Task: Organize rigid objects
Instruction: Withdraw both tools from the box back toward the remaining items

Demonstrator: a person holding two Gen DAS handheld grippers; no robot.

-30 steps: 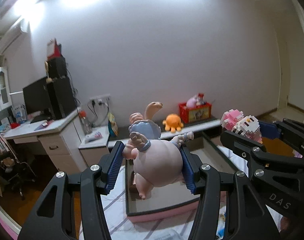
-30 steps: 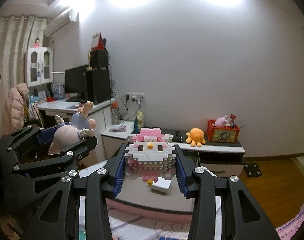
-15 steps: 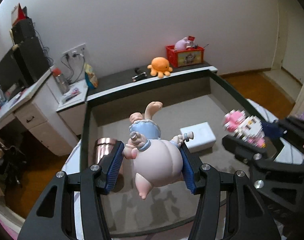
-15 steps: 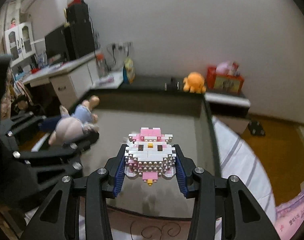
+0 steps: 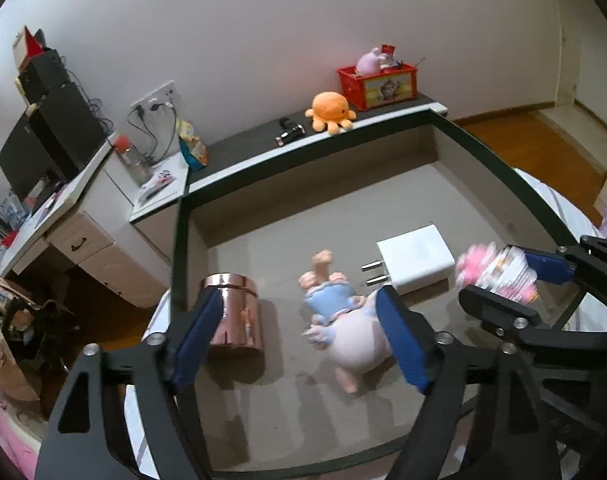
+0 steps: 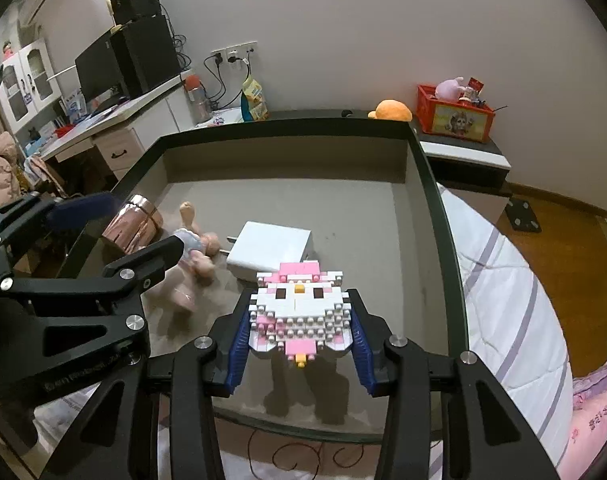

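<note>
Nearest my right camera, the right gripper (image 6: pixel 299 330) is clamped on the block-built chick (image 6: pixel 299 308) — blue pads pressed to both its flanks, the white-and-pink studded body upright, facing me, hanging over the near end of the grey tray (image 6: pixel 443 216). My left gripper (image 5: pixel 299 340) stands wide, its pads well apart, and the pig doll (image 5: pixel 349 328) is between them but blurred; I judge it released and dropping or just landing on the tray floor, though I cannot tell whether the pad at 3 o'clock touches it. The doll is pale pink with a blue dress, belly down, one limb pointing toward 12 o'clock. Just at 9 o'clock of it lies the copper tin (image 5: pixel 235 312) on its side, shiny and dented-looking; at 1 o'clock lies the white charger (image 5: pixel 415 256), prongs toward the doll. So three things are in the tray and the chick is the one left that I can see — I would lower it into the bare floor at 5 o'clock of the charger. Farther off, on the dark shelf beyond the tray, sit an orange octopus toy (image 5: pixel 330 109) and a red box (image 5: pixel 377 84).
</note>
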